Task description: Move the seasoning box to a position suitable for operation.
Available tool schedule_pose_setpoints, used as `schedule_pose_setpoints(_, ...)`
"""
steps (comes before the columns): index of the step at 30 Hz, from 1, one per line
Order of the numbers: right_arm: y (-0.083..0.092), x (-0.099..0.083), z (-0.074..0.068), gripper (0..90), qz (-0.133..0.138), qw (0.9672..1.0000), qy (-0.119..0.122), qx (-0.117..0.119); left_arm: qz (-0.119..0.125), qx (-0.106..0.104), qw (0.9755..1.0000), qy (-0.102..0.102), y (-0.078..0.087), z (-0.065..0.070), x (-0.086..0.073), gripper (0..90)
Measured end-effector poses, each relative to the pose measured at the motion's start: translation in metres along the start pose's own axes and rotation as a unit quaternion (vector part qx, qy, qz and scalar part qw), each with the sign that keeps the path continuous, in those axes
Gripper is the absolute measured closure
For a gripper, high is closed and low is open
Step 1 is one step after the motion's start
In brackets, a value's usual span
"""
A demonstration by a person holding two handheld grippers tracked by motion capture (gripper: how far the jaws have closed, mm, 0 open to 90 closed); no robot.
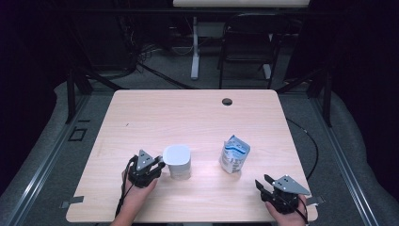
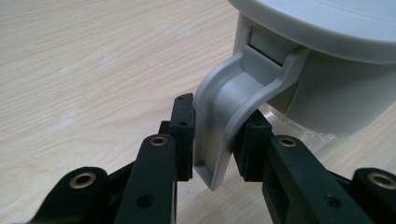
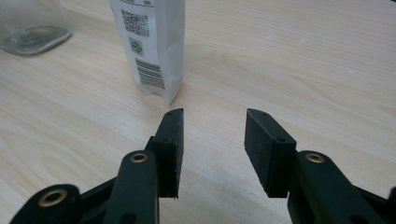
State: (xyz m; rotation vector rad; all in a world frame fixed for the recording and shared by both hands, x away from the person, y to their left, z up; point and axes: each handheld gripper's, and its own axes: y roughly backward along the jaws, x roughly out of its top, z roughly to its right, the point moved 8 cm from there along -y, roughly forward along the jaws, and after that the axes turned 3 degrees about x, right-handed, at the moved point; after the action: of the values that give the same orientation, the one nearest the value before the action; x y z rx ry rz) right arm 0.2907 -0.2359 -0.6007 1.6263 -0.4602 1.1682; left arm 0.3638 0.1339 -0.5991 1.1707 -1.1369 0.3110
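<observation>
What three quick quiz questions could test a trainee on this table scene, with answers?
1. True or false: the left gripper has its jaws on either side of the jug's handle.
2. Which thing stands nearest the right gripper? A) the jug B) the carton C) a bowl
3. Fill in: the right gripper's jaws are ____, with nothing between them.

Key: 1 true; 2 B; 3 open. The left gripper view shows the handle between the two jaws, close to both, though whether they press it I can't tell. The carton stands upright, just ahead of the right gripper's jaws.
</observation>
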Motion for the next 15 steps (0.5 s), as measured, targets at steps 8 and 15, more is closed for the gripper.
schedule_pose_setpoints(8, -0.001, 0.001, -0.005, 58.5, -0.002, 0.9996, 0.026, -0.006, -0.005, -0.002, 1.0, -0.006, 0.003, 0.006, -0.001, 72.5)
schedule_pose_setpoints(15, 0.0, 0.003, -0.009, 58.3, -0.001, 0.9995, 0.03, -0.002, -0.008, -0.005, 0.9999, -0.005, 0.006, 0.014, -0.001, 72.6)
